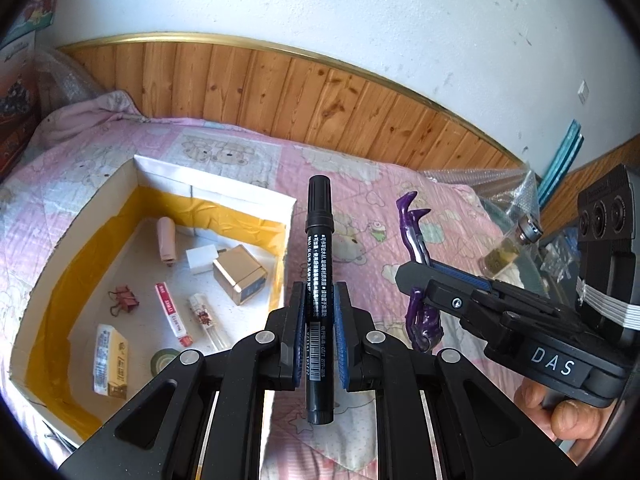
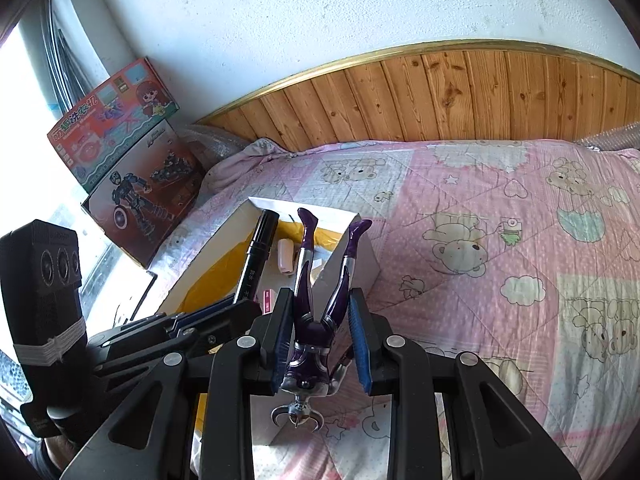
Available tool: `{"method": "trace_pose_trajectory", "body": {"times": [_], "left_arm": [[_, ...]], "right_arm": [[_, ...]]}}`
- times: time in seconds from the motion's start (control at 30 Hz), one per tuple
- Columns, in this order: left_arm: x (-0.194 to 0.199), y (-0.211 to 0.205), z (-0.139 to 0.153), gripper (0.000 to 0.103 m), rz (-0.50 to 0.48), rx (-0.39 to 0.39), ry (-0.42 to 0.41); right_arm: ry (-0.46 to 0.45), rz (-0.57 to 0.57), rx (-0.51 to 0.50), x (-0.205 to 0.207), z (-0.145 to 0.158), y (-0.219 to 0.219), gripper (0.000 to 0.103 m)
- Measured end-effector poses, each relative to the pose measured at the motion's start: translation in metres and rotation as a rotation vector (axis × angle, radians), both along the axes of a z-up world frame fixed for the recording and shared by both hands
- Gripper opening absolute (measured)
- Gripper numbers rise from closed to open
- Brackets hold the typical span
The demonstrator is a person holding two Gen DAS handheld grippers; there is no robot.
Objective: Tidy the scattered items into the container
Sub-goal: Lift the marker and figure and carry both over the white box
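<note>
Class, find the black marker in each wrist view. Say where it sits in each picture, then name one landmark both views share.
Left wrist view: the marker stands centre frame, clamped upright in the left tool, cap at the top, right of the box.
Right wrist view: the marker is left of centre, slanting up from the left tool, beside the purple figure.
Shared landmark: the yellow-lined box.

The left black two-finger gripper (image 1: pixel 319 312) points forward and down, its blue-padded jaws clamped tight on what it holds. The right black two-finger gripper (image 2: pixel 320 336) sits close beside it, jaws partly closed in a grip. A bare hand (image 1: pixel 560 412) holds its handle.
</note>
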State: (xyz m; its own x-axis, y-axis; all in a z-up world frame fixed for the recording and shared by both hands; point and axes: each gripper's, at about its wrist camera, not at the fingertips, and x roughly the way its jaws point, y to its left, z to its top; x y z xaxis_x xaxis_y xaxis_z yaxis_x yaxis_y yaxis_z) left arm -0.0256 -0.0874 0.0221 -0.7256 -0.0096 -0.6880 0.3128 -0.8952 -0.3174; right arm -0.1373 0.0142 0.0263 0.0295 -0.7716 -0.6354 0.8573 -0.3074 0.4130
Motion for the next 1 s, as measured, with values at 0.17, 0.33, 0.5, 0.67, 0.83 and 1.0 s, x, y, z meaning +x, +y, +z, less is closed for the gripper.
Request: {"method": "trace_pose_trajectory", "body": {"times": [0.17,0.33,0.5,0.67,0.83,1.0], "left_arm": [[0.017,-0.019,0.003,0.013,0.025,0.013,0.012],[0.031,-0.037,0.001,0.013,0.046,0.025,0.010],[0.041,-0.050,-0.006,0.013,0.067,0.037,-0.002],[0.049,-0.062,-0.012,0.013,0.089,0.053,-0.012],[0.056,-0.077,-0.017,0.013,0.128,0.079,-0.025],[0.061,-0.092,-0.021,0.013,0.164,0.107,-0.030]], "right_arm": [[0.014,0.022,-0.002,0.015,0.002,-0.007,0.029],[0.022,0.046,-0.010,0.029,0.005,-0.014,0.029],[0.032,0.078,-0.007,0.047,0.003,-0.023,0.029],[0.040,0.109,-0.003,0.065,0.001,-0.032,0.029],[0.038,0.139,-0.004,0.081,-0.003,-0.039,0.029],[0.021,0.161,-0.010,0.098,-0.007,-0.046,0.029]]}}
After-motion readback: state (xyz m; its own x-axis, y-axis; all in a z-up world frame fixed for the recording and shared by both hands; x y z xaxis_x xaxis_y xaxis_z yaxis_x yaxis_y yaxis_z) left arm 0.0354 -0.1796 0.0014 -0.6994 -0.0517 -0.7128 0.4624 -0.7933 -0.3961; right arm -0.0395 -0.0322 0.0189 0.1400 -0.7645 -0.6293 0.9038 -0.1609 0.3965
